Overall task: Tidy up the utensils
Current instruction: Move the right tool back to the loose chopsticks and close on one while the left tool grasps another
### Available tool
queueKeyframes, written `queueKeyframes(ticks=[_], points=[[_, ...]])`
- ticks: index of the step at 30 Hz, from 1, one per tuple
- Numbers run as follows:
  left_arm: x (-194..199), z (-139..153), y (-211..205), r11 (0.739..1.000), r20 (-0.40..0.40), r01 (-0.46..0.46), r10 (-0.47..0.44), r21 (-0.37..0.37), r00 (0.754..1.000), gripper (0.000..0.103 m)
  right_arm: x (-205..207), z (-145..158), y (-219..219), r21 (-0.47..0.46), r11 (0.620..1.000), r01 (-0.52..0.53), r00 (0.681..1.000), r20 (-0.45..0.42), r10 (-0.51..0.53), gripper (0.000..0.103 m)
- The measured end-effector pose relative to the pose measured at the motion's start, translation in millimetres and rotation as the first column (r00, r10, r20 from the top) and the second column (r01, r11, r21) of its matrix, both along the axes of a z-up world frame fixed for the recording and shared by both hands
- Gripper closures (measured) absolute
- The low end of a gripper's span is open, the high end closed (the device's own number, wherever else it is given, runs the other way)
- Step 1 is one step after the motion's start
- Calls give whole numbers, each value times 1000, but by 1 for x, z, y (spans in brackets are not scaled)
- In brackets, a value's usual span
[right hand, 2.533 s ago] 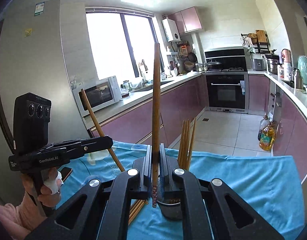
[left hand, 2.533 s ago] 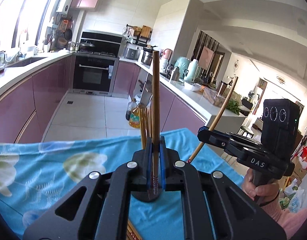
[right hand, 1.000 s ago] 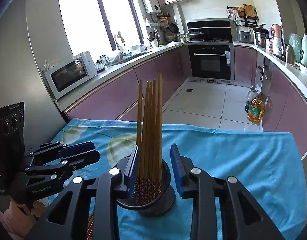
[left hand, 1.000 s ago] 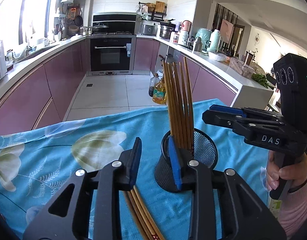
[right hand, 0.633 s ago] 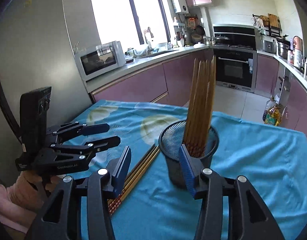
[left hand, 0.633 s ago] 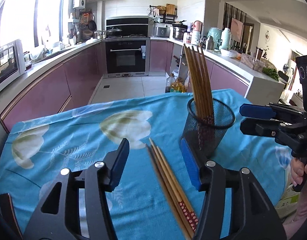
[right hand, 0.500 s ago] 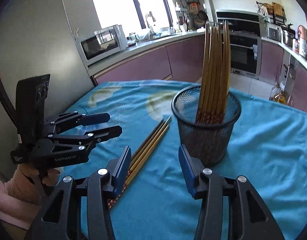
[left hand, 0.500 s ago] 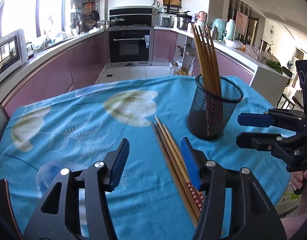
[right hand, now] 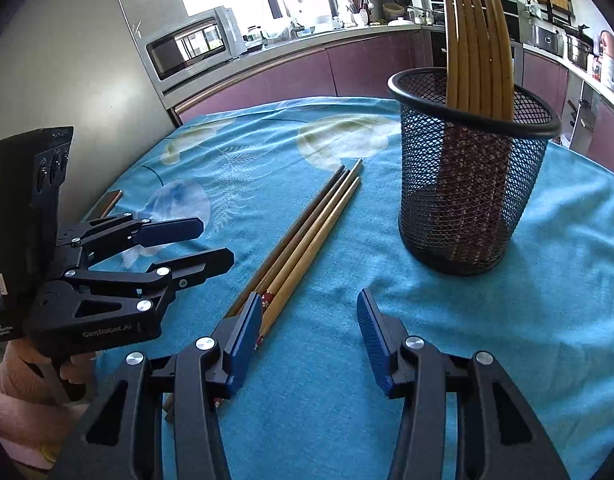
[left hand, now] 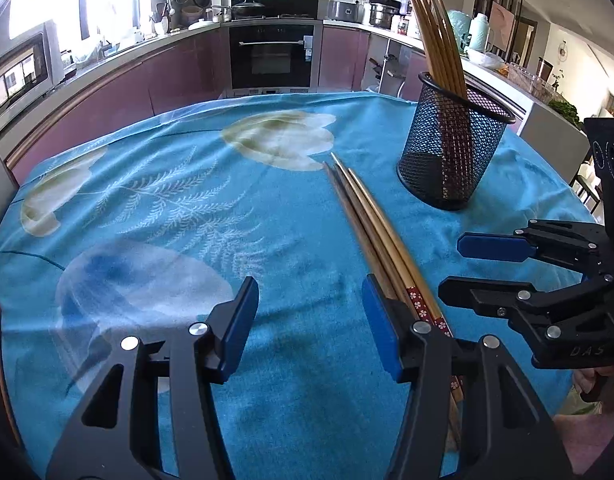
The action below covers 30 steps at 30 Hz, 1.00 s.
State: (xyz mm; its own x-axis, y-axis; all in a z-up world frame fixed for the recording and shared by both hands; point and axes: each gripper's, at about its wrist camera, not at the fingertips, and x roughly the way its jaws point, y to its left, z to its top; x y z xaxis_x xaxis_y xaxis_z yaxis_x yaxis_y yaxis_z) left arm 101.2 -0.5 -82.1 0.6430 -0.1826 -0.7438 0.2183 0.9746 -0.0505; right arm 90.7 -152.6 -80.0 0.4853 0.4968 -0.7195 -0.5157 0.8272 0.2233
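Left wrist view: both chopsticks held earlier now stand in the mesh cup; left hand-held gripper and right hand-held gripper have just opened, empty, over loose chopsticks on the blue-clothed table in a kitchen.

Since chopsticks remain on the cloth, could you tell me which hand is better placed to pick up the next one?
Neither clearly: both the left gripper and right gripper hang open and empty beside the loose chopsticks, an inner jaw of each at their patterned ends.

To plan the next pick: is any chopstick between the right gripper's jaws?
No. The right gripper is open over bare cloth; the loose chopsticks lie beside its left finger.
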Motion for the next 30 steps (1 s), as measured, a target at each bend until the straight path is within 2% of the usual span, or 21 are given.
queueKeyframes(ticks=[13,30], points=[[-1,1,1,1000,-8,7,-7,-11,1000,49,-3,-5,12,-94,996,7,999,39,-3,56],[17,-1,-23,998,-33,62,-62,-5,998,48,-2,-5,-2,-80,996,25,1000,13,-24,62]])
